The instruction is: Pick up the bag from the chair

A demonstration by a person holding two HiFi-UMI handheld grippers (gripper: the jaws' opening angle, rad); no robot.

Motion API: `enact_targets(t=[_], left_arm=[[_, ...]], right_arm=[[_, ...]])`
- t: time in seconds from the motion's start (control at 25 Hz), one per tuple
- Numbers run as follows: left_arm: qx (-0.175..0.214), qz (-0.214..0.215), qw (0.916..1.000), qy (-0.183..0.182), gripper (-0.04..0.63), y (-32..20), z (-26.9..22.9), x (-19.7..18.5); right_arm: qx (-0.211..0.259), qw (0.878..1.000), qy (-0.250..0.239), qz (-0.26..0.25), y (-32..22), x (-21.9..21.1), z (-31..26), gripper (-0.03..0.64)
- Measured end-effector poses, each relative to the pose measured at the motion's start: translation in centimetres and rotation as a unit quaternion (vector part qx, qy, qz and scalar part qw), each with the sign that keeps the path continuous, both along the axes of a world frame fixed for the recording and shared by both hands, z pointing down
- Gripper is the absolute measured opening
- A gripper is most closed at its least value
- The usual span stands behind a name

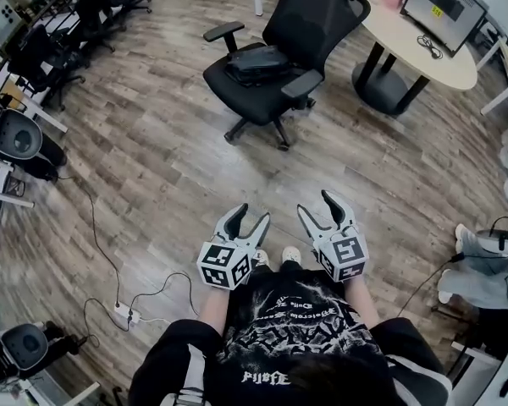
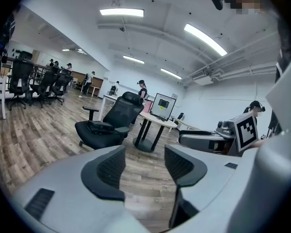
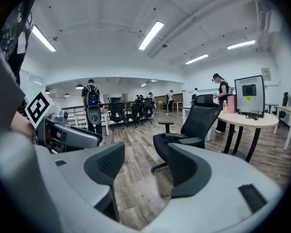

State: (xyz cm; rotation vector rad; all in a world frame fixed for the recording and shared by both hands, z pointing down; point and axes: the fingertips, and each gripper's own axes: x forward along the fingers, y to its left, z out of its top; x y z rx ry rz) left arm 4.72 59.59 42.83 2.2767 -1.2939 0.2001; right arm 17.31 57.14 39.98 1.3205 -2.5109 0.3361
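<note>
Head view: both tongs held low at waist height, side by side, pointing fwd toward the chair [image 1: 275,74]. Looks like approach phase, nothing grabbed yet. Left gripper [image 1: 252,218] jaws apart, only floor between the pads per its own view; right gripper [image 1: 317,205] same, spread and empty. Prob held open so they're ready on arrival. Bag [image 1: 258,60] lies flat on the chair seat between the two armrests [image 1: 303,83], well apart from both grippers w/ bare wood floor [image 1: 152,167] in between. Chair sits just beside the round table [image 1: 406,36], seat turned roughly toward the person, so front access seems clear. Hard to read: bag is black on a black seat, so the outline blends; can't tell where a handle or strap is, or which end is the top. Near armrest cuts off part of its right edge in head view. In both gripper views the bag is small and low-contrast, just a dark lump on the seat. Hands are hidden behind the marker cubes [image 1: 224,265]. Bag stiffness/weight: no way to judge from here.
</note>
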Motion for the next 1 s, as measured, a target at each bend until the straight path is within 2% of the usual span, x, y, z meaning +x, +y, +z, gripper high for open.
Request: enact_targets(t=[0.04,0.28,0.32,0.36,0.76,0.88,1.0], left_arm=[[-0.001,-0.003,1.0,0.002,0.276,0.0,0.0,-0.2],[0.01,-0.027,0.9995,-0.01,0.371,-0.2,-0.2,-1.7],[0.011,-0.027,0.9995,-0.008,0.378,-0.2,-0.3,-1.9],[0.011,-0.027,0.9996,-0.007,0.382,-0.3,-0.4,-2.0],[0.023,-0.022,0.9991,-0.029,0.382,-0.7,-1.0,-5.1],[0.032,-0.027,0.999,-0.016,0.382,-1.3,-1.5,-6.5],[0.032,-0.032,0.9988,-0.02,0.382,-2.0,-1.4,-7.8]], right_arm=[[0.001,1.0,0.0,-0.001,0.0,-0.2,-0.1,0.304],[0.007,1.0,0.001,0.022,-0.1,-0.2,-0.5,0.307],[0.005,1.0,0.005,0.023,-0.1,-0.2,-0.4,0.376],[0.002,1.0,0.008,0.025,-0.1,-0.2,-0.3,0.419],[0.009,0.999,0.0,0.04,-0.4,-2.9,-0.9,0.419],[0.01,0.999,-0.003,0.044,-0.5,-4.0,-0.7,0.419],[0.008,0.999,-0.003,0.042,-0.7,-5.1,-0.4,0.418]])
